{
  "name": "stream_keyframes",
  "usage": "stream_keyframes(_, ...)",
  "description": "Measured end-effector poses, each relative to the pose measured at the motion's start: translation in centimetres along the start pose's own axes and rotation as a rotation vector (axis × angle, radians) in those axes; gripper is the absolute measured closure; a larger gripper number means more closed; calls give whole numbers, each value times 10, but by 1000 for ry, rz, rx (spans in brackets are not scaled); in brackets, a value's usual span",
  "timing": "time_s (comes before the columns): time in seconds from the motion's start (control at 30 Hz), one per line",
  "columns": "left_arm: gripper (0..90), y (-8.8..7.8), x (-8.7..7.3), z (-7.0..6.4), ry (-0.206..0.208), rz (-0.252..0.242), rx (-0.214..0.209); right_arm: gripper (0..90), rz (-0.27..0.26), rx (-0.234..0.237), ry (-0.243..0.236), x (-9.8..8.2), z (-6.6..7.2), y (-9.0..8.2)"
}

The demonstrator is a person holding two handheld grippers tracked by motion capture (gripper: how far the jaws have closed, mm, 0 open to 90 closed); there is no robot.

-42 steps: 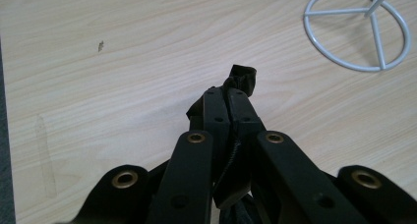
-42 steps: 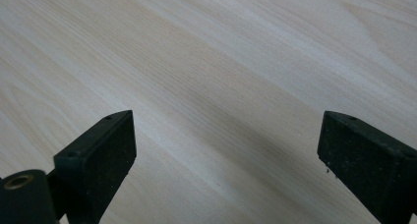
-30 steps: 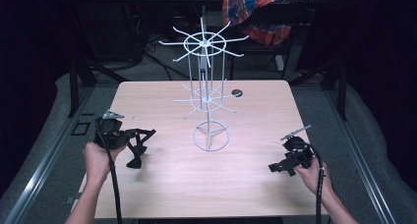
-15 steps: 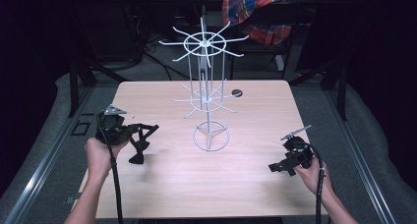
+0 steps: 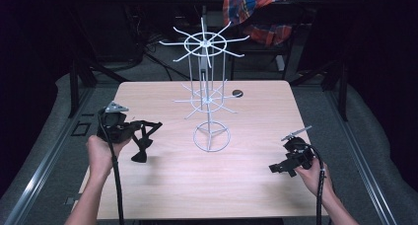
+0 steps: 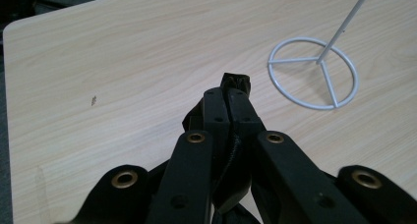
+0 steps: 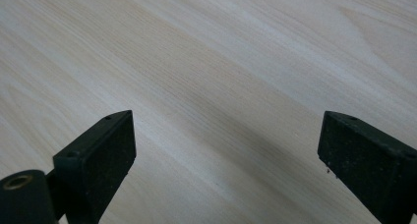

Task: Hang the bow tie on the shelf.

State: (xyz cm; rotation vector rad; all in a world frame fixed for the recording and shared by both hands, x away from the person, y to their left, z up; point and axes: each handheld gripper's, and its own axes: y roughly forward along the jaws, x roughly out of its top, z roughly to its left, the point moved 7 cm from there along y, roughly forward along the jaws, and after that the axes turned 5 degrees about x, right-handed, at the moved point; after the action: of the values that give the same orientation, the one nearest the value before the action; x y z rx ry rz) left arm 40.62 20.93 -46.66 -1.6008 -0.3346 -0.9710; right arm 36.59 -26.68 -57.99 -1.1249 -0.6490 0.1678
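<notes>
Black strap [image 6: 236,84] pinched by left hand-held gripper [image 6: 229,103]; right hand-held gripper [image 7: 226,150] spread; no readable writing.

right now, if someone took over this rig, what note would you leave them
Left gripper: fingers shut on a small black item, held above the table left of the white wire rack.
Right gripper: fingers open, nothing between them, low over the table's right side.
Done: black item picked up.
Left: probably hang it on one of the rack's hooks; none carries anything yet. A small dark disc lies behind the rack.
</notes>
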Motion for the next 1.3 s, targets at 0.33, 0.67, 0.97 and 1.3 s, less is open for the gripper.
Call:
stream_keyframes(0.33,884,1,16,-4,-7,-23,-6,71,10,-6,-1,-1,-1,1)
stream_keyframes(0.67,884,6,32,-5,-12,-33,-6,71,8,-8,2,-1,0,1)
stream_keyframes(0.97,884,11,44,-10,-12,-41,-3,71,8,-8,-1,-1,-1,1)
stream_keyframes(1.3,883,18,54,-17,-15,-48,1,72,6,-5,-4,-1,0,0)
